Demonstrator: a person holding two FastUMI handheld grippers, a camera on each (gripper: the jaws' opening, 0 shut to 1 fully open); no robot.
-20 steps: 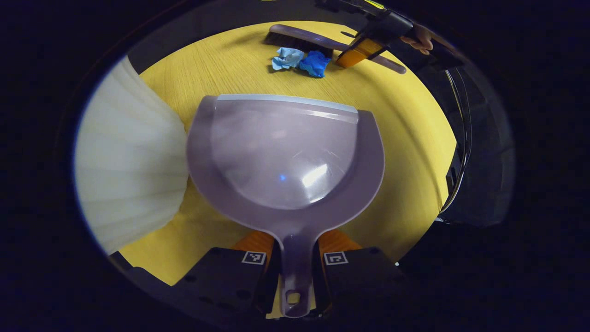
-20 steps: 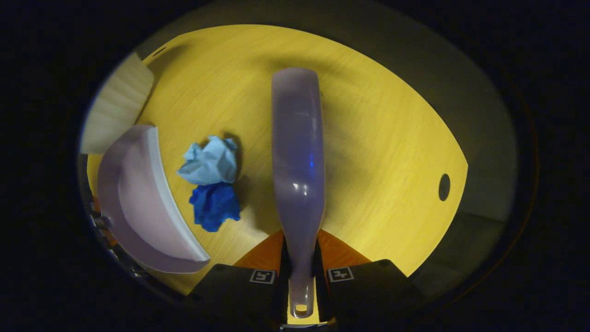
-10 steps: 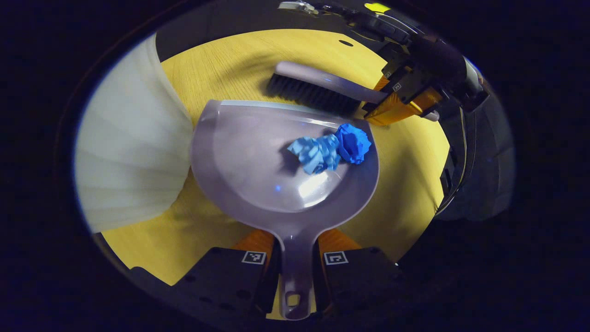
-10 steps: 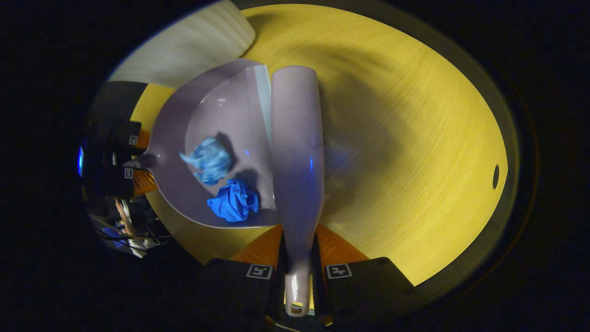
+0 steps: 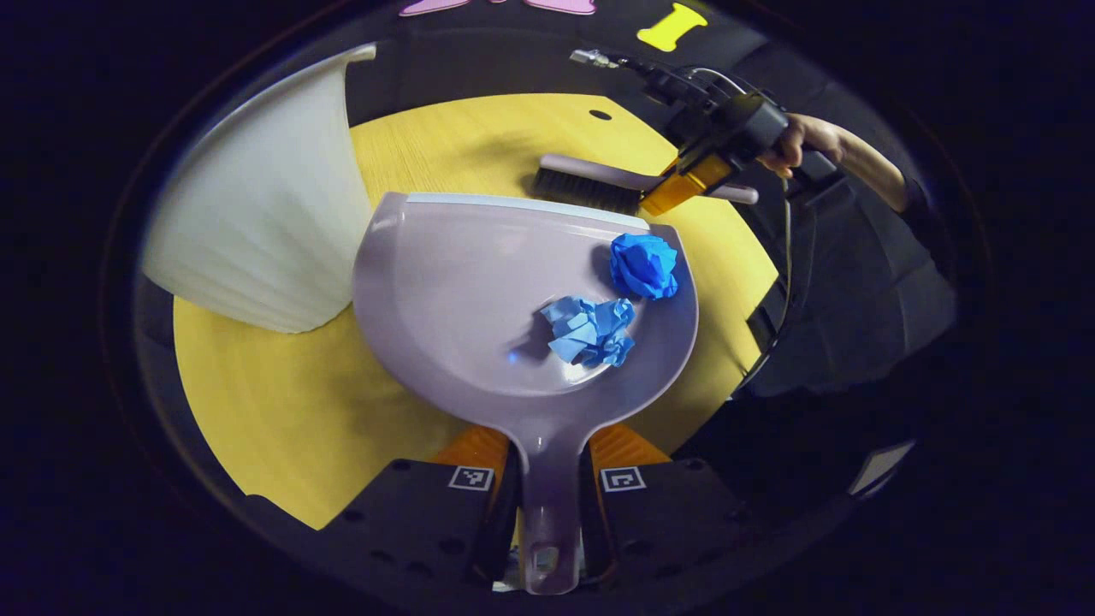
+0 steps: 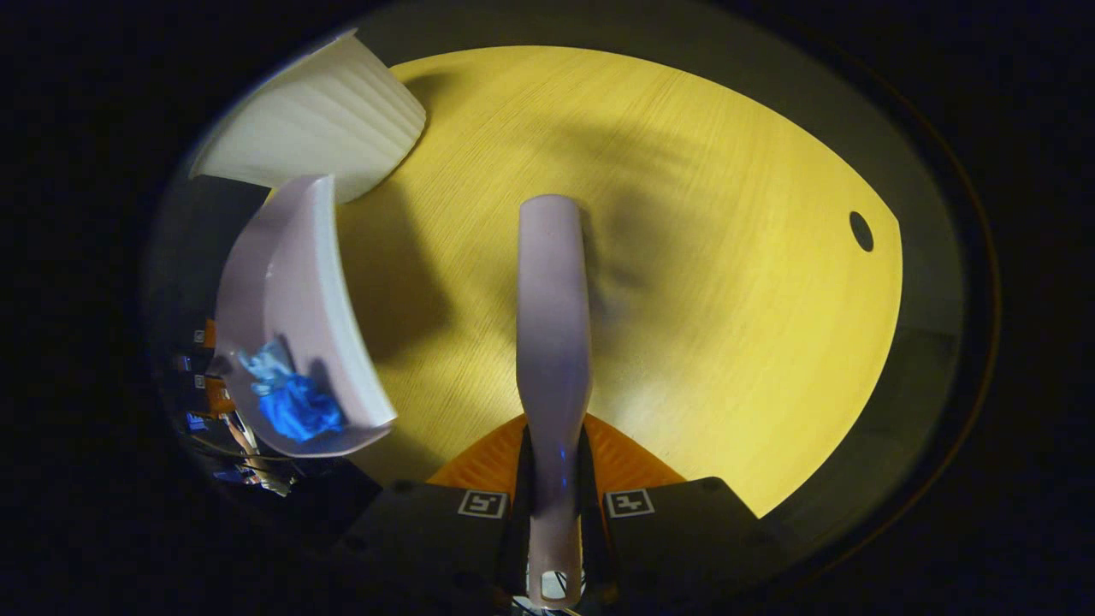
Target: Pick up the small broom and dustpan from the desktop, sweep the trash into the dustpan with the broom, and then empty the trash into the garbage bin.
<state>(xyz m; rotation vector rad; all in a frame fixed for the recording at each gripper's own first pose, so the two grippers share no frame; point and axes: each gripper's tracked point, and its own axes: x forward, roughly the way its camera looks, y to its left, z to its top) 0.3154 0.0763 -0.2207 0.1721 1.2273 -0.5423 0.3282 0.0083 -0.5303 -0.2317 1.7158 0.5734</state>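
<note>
The pale lilac dustpan [image 5: 479,282] is lifted above the yellow desktop [image 5: 274,402]; my left gripper [image 5: 547,479] is shut on its handle. Two crumpled paper balls lie in the pan: a dark blue one [image 5: 643,265] near the right rim and a light blue one [image 5: 588,330] nearer the middle. My right gripper [image 6: 554,488] is shut on the handle of the small broom [image 6: 553,316], held over the desk. In the left gripper view the broom [image 5: 590,181] is just beyond the pan's front lip, with the right gripper [image 5: 684,181] clamped on it. In the right gripper view the dustpan [image 6: 291,316] is at the left with the paper [image 6: 291,402] inside.
A white ribbed garbage bin [image 5: 265,214] stands on the desk left of the dustpan and, in the right gripper view, the garbage bin [image 6: 316,128] is at the upper left. A person's hand [image 5: 800,141] holds the right gripper. A cable hole [image 6: 861,231] is near the desk's far edge.
The broom swept both paper balls into the dustpan, then pulled back from the pan's lip. The dustpan has risen off the desk with the paper sliding deeper in.
</note>
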